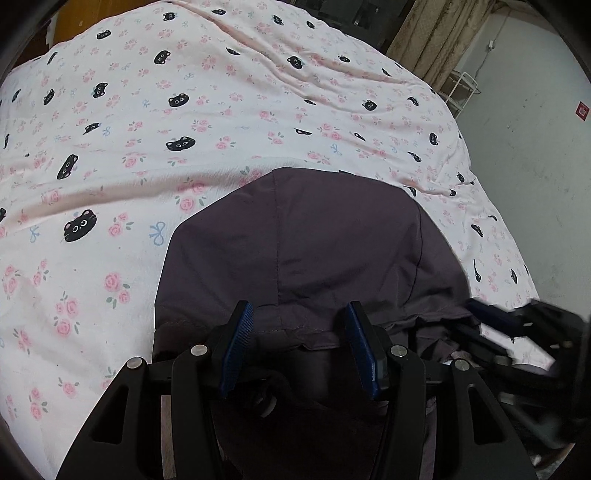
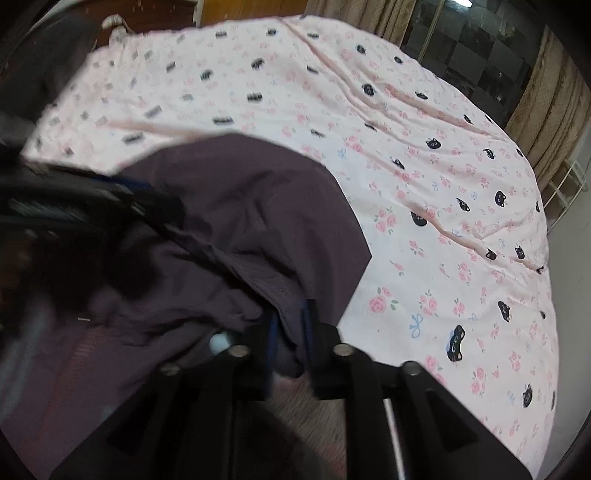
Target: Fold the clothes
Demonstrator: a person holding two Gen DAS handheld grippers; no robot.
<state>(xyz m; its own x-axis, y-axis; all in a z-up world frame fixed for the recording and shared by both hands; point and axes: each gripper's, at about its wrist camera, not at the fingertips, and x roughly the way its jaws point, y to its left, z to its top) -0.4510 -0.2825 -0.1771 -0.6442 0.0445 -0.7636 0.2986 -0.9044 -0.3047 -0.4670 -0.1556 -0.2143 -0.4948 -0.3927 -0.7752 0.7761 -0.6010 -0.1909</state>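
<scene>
Bedsheet [image 1: 147,147] surrounds purple garment [image 1: 314,240]; curtain [image 1: 436,33] hangs beyond

Left wrist view: the garment [image 1: 314,251] lay on the bedsheet [image 1: 184,122], at lower centre of frame. My left gripper [image 1: 299,317] sat at bottom centre, above the garment's near edge, cloth showing between its fingers. My right gripper [image 1: 517,332] was at lower right, beside the garment's bunched right side. Curtain [image 1: 436,33] at upper right, behind the bed; rack [image 1: 461,92] below it, against the wall [image 1: 535,147].

Right wrist view: a fold of the garment [image 2: 240,221] ran between my right gripper [image 2: 290,321] fingers at bottom centre. My left gripper [image 2: 110,199] was at left, over the garment.
</scene>
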